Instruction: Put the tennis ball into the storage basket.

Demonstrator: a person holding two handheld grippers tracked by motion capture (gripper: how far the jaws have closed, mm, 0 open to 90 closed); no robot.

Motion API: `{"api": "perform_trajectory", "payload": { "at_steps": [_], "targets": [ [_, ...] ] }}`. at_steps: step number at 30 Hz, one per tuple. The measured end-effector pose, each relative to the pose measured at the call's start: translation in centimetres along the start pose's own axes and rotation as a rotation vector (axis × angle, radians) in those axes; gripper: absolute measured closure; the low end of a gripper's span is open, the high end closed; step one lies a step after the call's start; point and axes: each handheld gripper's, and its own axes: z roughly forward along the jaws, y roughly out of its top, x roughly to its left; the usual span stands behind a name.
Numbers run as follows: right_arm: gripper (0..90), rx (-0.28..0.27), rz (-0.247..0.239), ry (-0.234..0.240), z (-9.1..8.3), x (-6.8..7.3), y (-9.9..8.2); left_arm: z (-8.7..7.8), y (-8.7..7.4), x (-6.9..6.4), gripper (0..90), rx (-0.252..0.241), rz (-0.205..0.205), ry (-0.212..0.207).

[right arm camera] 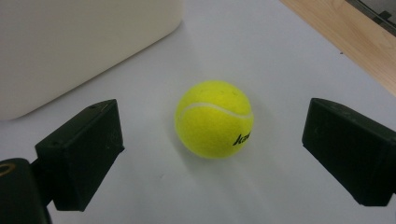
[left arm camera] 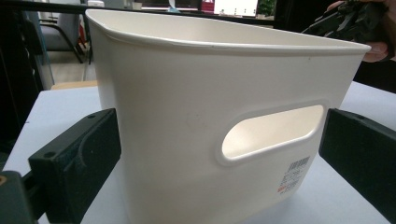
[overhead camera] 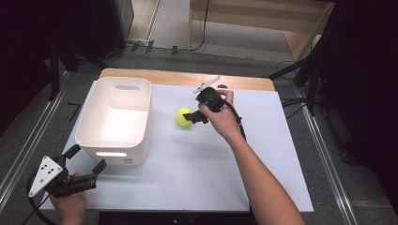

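Note:
A yellow tennis ball lies on the white table top, just right of a white plastic bin. My right gripper is down at the ball, open. In the right gripper view the ball rests on the table between the two spread jaws of the right gripper, touching neither. My left gripper is open near the table's front left corner, pointed at the bin's near wall. The left gripper view has the bin with its handle slot close ahead, the left gripper holding nothing.
The bin looks empty from above. A wooden strip runs along the table's far edge. Beyond the table are floor rails, cables and dark stands. Bare table top lies in front of and to the right of the ball.

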Motion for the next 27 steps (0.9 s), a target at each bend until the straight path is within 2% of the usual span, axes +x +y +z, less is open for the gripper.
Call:
{"api": "perform_trajectory", "payload": {
  "at_steps": [8, 16, 19, 27],
  "targets": [
    [3.9, 0.046, 0.005, 0.008, 1.2, 0.0, 0.1, 0.0, 0.0, 0.0, 0.0, 0.000, 0.000, -0.002],
    [4.5, 0.069, 0.012, 0.003, 2.1, -0.2, 0.2, 0.1, 0.0, 0.0, 0.0, 0.000, -0.001, 0.000],
    [4.7, 0.072, 0.029, 0.003, 2.5, -0.1, 0.3, 0.1, 0.0, 0.0, 0.0, 0.000, -0.001, -0.001],
    [4.8, 0.092, 0.019, 0.009, 3.5, -0.1, 0.5, 0.1, 0.0, 0.0, 0.0, -0.001, -0.001, -0.002]
  ]
}}
